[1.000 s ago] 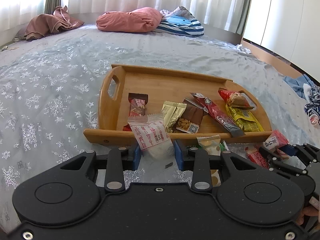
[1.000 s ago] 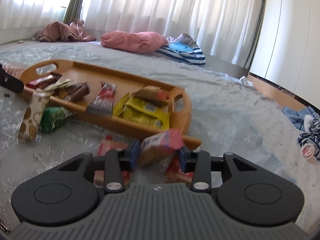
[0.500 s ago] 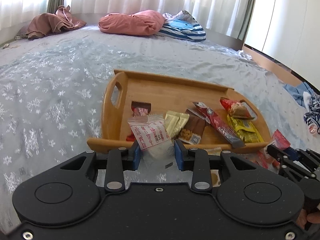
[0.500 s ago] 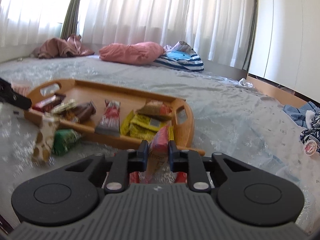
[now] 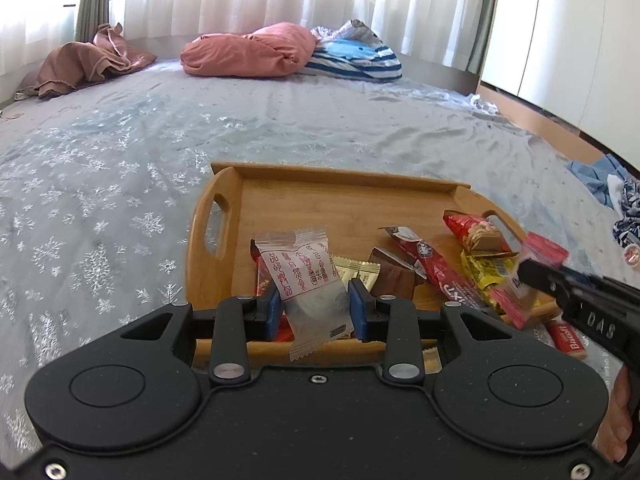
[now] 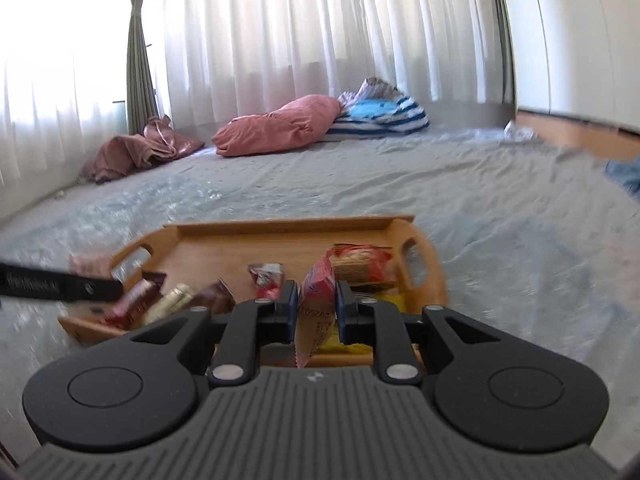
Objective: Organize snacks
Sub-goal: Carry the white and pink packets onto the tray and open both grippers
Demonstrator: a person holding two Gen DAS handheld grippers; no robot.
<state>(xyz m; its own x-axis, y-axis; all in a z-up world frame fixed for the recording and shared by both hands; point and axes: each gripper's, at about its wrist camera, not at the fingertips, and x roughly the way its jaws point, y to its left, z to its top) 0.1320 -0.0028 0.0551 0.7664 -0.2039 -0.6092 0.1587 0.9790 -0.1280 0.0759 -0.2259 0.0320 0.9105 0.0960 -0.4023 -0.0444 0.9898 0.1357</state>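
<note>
A wooden tray (image 5: 224,208) lies on the bed with several snack packets along its near side. My left gripper (image 5: 314,304) is shut on a clear packet with red writing (image 5: 308,280), held over the tray's near edge. My right gripper (image 6: 316,306) is shut on a red and pink packet (image 6: 316,300), held upright over the tray (image 6: 424,264) near its right end. In the left wrist view the right gripper (image 5: 524,272) reaches in from the right with that red packet (image 5: 544,248). In the right wrist view the left gripper's fingers (image 6: 60,288) show at the left edge.
A red Biscoff packet (image 5: 568,338) lies on the bedsheet beside the tray's right corner. Pink pillow (image 5: 248,50), striped cushion (image 5: 356,56) and brown cloth (image 5: 92,60) sit at the far end of the bed. Clothes (image 5: 616,196) lie at the right.
My right gripper closed on the red packet, lifted it off the sheet and rolled it upright over the tray. My left gripper moved forward over the tray edge with its packet.
</note>
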